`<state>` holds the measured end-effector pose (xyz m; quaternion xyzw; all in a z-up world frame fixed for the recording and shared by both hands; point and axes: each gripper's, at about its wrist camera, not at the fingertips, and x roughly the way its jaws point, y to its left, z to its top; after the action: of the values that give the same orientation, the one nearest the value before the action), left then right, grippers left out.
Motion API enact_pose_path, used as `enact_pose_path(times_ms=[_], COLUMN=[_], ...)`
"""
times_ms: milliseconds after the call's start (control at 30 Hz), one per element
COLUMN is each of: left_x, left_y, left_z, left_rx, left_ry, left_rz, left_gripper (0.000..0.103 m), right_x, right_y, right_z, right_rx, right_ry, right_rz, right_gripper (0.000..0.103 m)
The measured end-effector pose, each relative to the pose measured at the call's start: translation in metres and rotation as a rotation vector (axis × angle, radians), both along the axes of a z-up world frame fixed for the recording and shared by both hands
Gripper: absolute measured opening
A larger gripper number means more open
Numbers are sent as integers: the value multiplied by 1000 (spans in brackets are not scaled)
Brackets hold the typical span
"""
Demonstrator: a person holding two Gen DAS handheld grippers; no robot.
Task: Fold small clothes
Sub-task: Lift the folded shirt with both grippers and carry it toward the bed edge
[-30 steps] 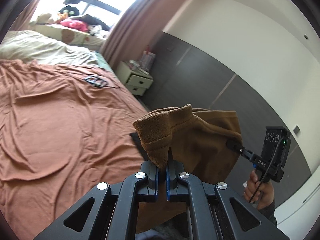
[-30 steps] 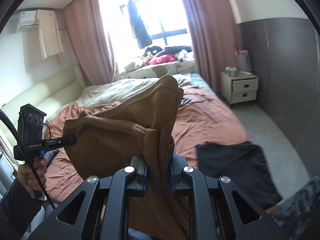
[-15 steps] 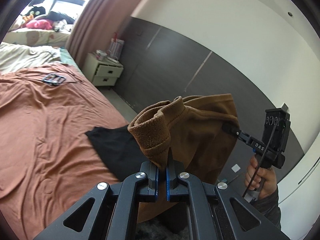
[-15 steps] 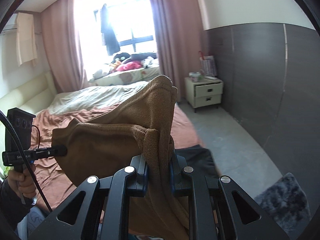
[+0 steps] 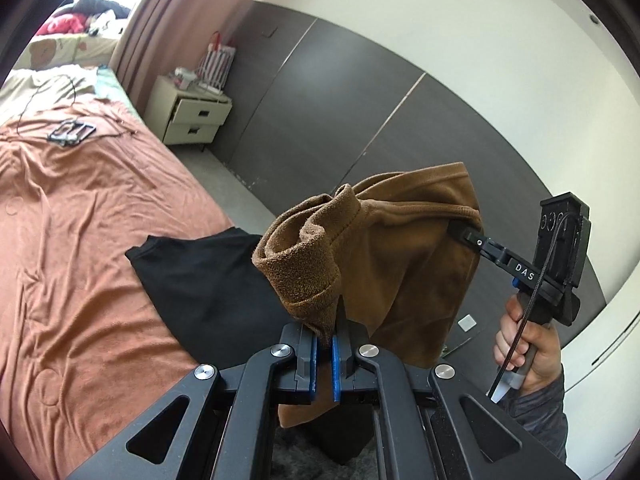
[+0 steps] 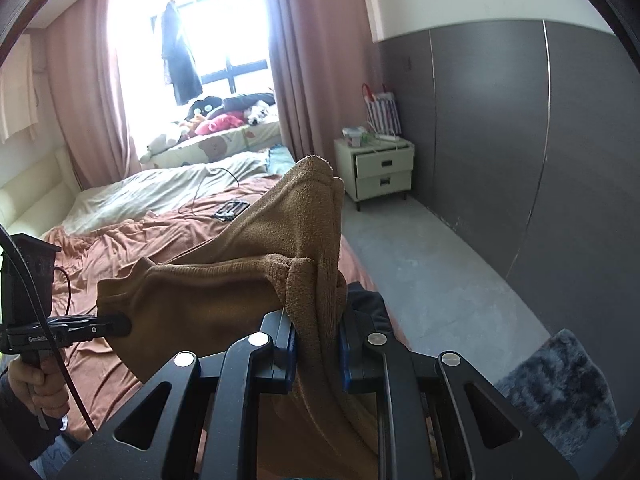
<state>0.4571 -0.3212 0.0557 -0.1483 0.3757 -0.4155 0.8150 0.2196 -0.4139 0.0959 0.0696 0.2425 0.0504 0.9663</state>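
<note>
A brown fleece garment [image 5: 404, 264] hangs in the air between both grippers, above the bed's foot edge. My left gripper [image 5: 326, 336] is shut on one bunched corner of it. My right gripper [image 6: 316, 336] is shut on the other corner of the brown garment [image 6: 224, 296]. In the left wrist view the right gripper [image 5: 460, 232] pinches the garment's far edge; in the right wrist view the left gripper [image 6: 120, 324] does the same. A black garment [image 5: 208, 280] lies flat on the bed below.
The bed has a rust-orange sheet [image 5: 80, 216] with a small dark device [image 5: 70, 132] and cable on it. A white nightstand [image 6: 378, 168] stands by the dark grey wall. A grey rug [image 6: 560, 384] lies on the floor. Stuffed toys sit by the window.
Both grippers have swung to the right with the brown garment, from over the bed toward its foot edge. The black garment now shows below. Both grips are unchanged.
</note>
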Motion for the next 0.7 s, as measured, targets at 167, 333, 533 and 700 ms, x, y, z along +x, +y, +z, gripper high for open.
enact_pose_path(times_ms=[167, 333, 533, 700], left_x=[30, 75, 122, 158], left_y=[-5, -10, -20, -27], left_z=[-12, -35, -65, -92], left_rx=[17, 36, 58, 74], left_ry=[14, 62, 102, 132], left_rz=[15, 41, 42, 43], left_gripper=[5, 5, 5, 5], right_x=[33, 71, 111, 140], right_y=[18, 35, 52, 46], right_z=[-10, -22, -35, -39], right_rx=[21, 30, 25, 25], right_ry=[40, 97, 167, 220], right_rz=[-12, -27, -36, -43], right_gripper=[13, 13, 13, 13])
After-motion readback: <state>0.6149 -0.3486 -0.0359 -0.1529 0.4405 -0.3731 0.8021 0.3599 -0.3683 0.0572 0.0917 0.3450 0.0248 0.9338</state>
